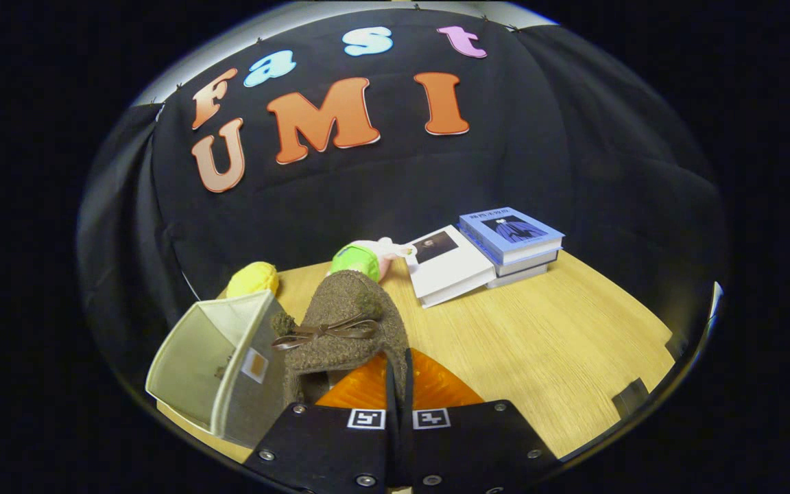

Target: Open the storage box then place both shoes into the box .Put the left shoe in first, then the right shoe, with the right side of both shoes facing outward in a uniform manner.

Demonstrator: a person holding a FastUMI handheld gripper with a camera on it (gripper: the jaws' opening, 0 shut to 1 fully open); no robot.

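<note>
Gripper [399, 384] clenched on brown fuzzy shoe [343, 322], fingers nearly together, pinching the shoe's collar edge between them. Shoe held up just ahead of the fingers, toe pointing away, thin brown ribbon bow [326, 332] with pom-poms across the upper. Orange lining [367, 387] of the shoe visible right above the fingers, on both sides of the pinched edge.

Storage box [220, 363] just left of the shoe, touching or near-touching it, can't tell which. Box tilted in view, open mouth facing up-left, pale translucent walls, inside looks empty. Small white-and-orange label [254, 365] on the wall facing the shoe.

Wooden table [559, 357] beneath everything, light grain. Beyond the shoe: yellow round plush item [252, 278] behind the box's far corner, green-and-pink soft toy [362, 259] lying just past the shoe's toe. Right of the toy, white book [446, 264] lying flat, leaning against a stack of two books; blue book [510, 234] on top of that stack. Books well apart from the gripper, near the table's far edge.

Small dark block [629, 396] at the table's near right edge, too small to identify.

Black cloth wall [573, 137] behind the table
</note>
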